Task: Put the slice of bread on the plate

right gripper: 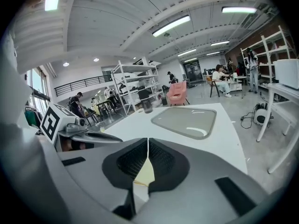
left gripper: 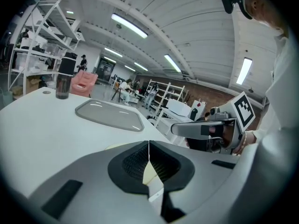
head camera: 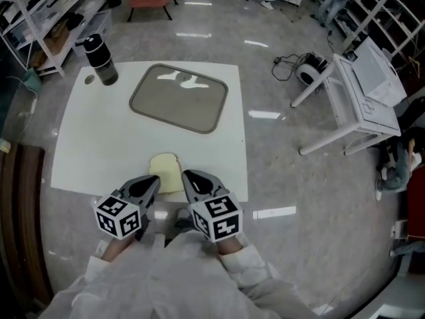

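While both claws sit pinched together, you hold nothing: the left gripper [head camera: 157, 180] and the right gripper [head camera: 186, 175] each have their jaws closed tip to tip. The pale wedge behind the tips in each gripper view looks like the slice of bread [head camera: 167, 171] lying beneath rather than anything clamped.

The bread rests flat on the white table [head camera: 86, 145], close to its near edge, with your left tip just beside its left side and your right tip at its right side.

The risk, as I judge it, is the soft slice. If you pinch it hard it may tear or crumple. If you come in with closed jaws you may shove it toward that near edge and off the table. A flat slice also gives little to bite, so one jaw probably has to slide under an edge.

Ahead, the tabletop is bare between the bread and the plate [head camera: 135, 102], which sits empty near the middle. The plate's raised rim is the one edge to lift over. The dark bottle [head camera: 99, 60] at the far left corner stands well apart from that path.
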### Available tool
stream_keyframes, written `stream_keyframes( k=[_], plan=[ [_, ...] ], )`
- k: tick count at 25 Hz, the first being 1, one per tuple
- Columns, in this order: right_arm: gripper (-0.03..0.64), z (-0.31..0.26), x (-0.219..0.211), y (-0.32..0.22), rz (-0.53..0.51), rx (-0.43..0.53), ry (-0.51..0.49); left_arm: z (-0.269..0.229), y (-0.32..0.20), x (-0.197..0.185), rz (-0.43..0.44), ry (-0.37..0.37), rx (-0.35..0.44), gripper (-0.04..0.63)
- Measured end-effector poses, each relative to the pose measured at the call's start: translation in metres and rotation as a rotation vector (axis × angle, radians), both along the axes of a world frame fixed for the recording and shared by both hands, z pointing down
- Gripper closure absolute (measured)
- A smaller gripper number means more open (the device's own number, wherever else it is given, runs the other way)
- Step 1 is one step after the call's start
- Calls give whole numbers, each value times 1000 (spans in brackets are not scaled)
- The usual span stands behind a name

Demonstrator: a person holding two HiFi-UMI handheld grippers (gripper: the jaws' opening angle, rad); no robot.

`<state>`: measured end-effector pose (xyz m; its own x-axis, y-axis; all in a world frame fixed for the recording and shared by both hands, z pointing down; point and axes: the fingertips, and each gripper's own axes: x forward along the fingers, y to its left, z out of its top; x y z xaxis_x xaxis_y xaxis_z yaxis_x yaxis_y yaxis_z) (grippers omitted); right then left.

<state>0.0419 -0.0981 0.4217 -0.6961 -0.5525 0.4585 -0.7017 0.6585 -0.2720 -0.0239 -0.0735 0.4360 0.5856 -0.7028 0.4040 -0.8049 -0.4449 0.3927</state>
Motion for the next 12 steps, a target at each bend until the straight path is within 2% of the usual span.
stream_keyframes(
  k=[6,12],
  plan=[
    [601,13,-2,0,-28,-28,29,13,3,4,-9,13,-37,585],
    [601,15,-4,-2,-25,-33,52,15,0,-10,-49,10,-48,584]
  ],
)
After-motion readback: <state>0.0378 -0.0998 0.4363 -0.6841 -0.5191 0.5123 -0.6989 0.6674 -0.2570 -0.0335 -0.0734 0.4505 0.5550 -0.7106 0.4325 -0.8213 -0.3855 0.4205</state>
